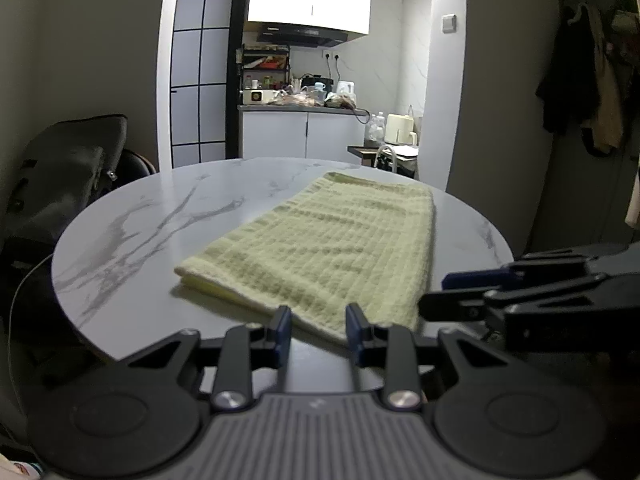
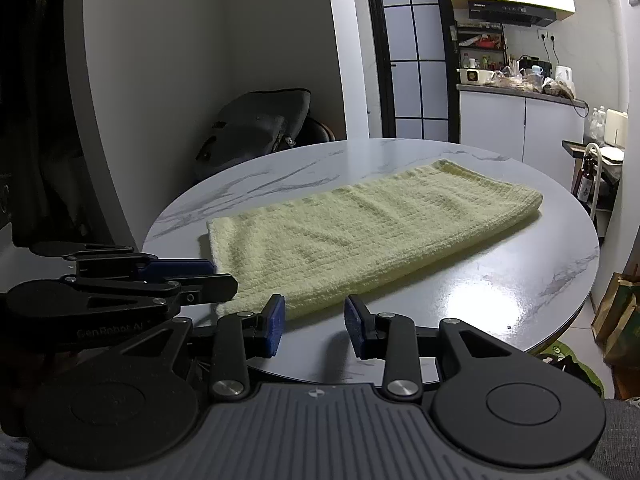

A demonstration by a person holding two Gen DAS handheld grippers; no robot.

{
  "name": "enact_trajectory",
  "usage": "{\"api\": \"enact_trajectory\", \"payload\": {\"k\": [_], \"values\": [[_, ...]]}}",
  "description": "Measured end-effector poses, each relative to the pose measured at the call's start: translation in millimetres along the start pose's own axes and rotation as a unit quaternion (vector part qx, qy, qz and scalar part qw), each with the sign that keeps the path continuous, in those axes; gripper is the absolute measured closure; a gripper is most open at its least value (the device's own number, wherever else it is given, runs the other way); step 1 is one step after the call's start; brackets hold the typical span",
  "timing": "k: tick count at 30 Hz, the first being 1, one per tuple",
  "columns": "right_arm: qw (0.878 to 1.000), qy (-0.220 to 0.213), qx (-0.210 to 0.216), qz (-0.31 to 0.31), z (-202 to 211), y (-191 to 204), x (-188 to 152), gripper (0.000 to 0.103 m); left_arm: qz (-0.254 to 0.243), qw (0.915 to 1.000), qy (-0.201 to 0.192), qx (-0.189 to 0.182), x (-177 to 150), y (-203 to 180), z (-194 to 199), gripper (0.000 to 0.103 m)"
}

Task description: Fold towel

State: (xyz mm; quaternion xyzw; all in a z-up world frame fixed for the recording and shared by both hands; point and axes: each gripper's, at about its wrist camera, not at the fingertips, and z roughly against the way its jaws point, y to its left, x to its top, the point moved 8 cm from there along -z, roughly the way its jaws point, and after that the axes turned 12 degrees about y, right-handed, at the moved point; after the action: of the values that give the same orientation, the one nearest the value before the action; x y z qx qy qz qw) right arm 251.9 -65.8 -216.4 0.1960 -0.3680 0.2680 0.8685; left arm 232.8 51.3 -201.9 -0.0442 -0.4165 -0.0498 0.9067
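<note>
Your pale yellow-green waffle-weave towel (image 1: 320, 240) lies folded flat on the round marble-patterned counter (image 1: 132, 220), kitchen behind. Your left gripper (image 1: 319, 332) and right gripper (image 2: 315, 322) hover at its near edge, jaws parted, empty.

Left wrist view looks forward and slightly down from the near table (image 1: 120, 216) edge, toward the kitchen doorway. Right wrist view sits just beside it, angled leftward across the same table. Both share the towel (image 1: 320, 240) and kitchen counter (image 2: 520, 94).
</note>
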Motion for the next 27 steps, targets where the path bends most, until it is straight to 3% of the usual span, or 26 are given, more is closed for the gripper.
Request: {"api": "enact_trajectory", "payload": {"k": [7, 14, 24, 27], "values": [[1.0, -0.014, 0.025, 0.012, 8, 20, 9, 0.066, 0.009, 0.9998, -0.001, 0.017, -2, 18, 5, 0.071], [0.998, 0.0, 0.044, 0.033, 2, 40, 4, 0.066, 0.024, 0.9994, -0.001, 0.027, -4, 29, 8, 0.07], [0.999, 0.018, 0.006, 0.048, -7, 37, -9, 0.067, 0.028, 0.9992, -0.002, 0.029, -5, 28, 11, 0.066], [0.998, 0.015, -0.006, 0.066, -6, 39, -12, 0.072, 0.027, 0.9992, -0.003, 0.028, -5, 26, 11, 0.066]]}}
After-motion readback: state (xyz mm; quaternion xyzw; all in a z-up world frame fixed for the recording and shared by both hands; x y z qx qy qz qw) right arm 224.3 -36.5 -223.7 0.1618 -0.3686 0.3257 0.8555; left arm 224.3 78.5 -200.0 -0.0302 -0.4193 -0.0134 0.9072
